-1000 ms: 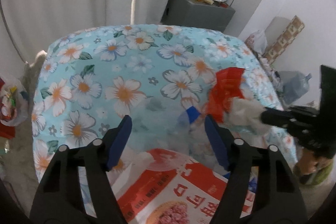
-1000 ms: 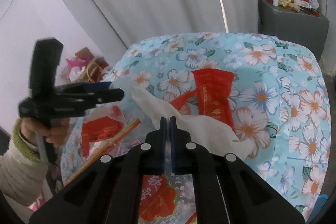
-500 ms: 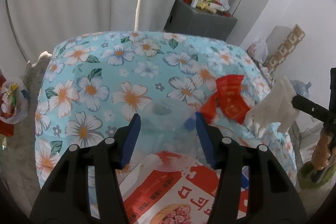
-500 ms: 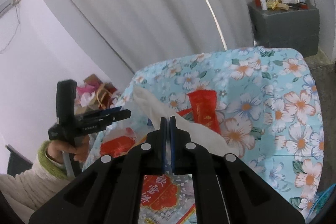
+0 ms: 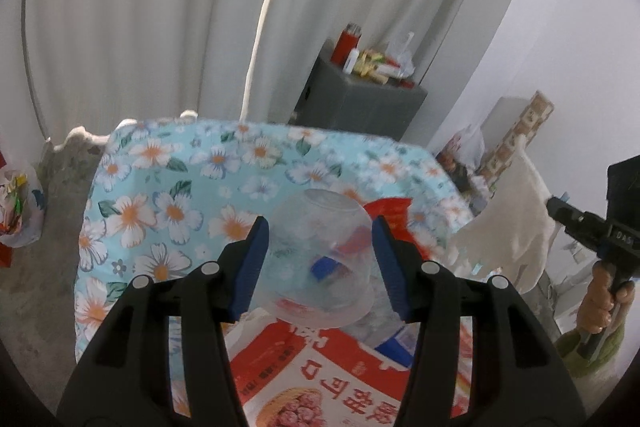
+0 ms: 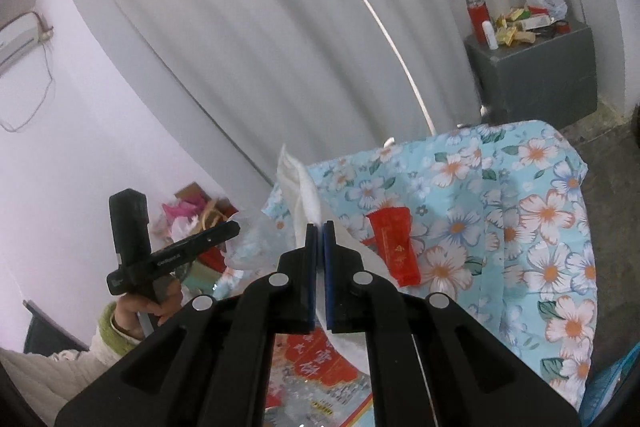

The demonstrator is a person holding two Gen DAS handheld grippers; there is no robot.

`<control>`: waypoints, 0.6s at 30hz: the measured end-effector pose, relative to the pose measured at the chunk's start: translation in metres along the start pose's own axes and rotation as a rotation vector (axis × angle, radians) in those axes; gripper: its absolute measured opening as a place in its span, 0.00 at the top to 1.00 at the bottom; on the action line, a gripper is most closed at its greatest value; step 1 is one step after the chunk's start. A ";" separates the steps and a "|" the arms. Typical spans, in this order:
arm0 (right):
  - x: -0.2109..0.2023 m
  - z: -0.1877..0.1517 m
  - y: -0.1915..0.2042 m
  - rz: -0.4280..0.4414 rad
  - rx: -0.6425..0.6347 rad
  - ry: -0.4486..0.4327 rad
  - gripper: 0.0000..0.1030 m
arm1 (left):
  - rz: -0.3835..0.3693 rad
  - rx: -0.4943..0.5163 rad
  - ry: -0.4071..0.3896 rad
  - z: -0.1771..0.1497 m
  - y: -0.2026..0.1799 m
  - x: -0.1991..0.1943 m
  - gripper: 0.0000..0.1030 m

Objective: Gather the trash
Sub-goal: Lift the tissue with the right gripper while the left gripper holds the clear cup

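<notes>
In the left wrist view my left gripper (image 5: pixel 320 227) is shut on a clear plastic cup (image 5: pixel 320 259), held upside down above the flowered tablecloth (image 5: pixel 180 187). A blue scrap shows through the cup's wall. My right gripper (image 6: pixel 319 227) is shut on a white tissue (image 6: pixel 304 195), which hangs clear of the table; the left wrist view shows that tissue (image 5: pixel 516 227) at the far right. A red paper packet (image 6: pixel 394 247) lies flat on the cloth between the two grippers. A red and white printed package (image 5: pixel 320 379) lies under my left gripper.
Behind the table a grey cabinet (image 5: pixel 360 103) carries a red flask and small clutter, in front of white curtains. A plastic bag (image 5: pixel 18 203) sits on the floor at the left. Boxes and bags (image 5: pixel 520 131) are piled by the right wall.
The left gripper's jaws closed on the clear cup and lifted it off the cloth. The right gripper rose and drew away with the tissue, leaving the red packet on the table.
</notes>
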State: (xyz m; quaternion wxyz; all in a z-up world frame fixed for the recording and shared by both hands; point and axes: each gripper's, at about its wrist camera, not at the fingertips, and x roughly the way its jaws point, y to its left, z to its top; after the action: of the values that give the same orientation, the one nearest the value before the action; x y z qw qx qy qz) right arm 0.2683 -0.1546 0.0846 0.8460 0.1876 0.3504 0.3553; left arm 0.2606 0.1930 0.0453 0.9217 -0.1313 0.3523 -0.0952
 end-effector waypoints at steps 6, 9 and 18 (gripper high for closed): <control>-0.032 -0.008 0.005 0.002 0.031 -0.069 0.97 | -0.048 0.005 -0.079 0.000 -0.021 -0.035 0.52; -0.047 -0.018 0.005 0.000 0.061 -0.103 0.97 | -0.083 0.007 -0.111 -0.003 -0.032 -0.052 0.52; -0.086 -0.049 -0.007 -0.035 0.164 -0.165 0.97 | -0.164 0.032 -0.134 -0.016 -0.067 -0.079 0.53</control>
State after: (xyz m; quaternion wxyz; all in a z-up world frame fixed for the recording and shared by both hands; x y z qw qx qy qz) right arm 0.1929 -0.2187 0.0863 0.8599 0.2785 0.3108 0.2939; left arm 0.1865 0.1475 0.1037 0.9343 -0.1510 0.2764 -0.1671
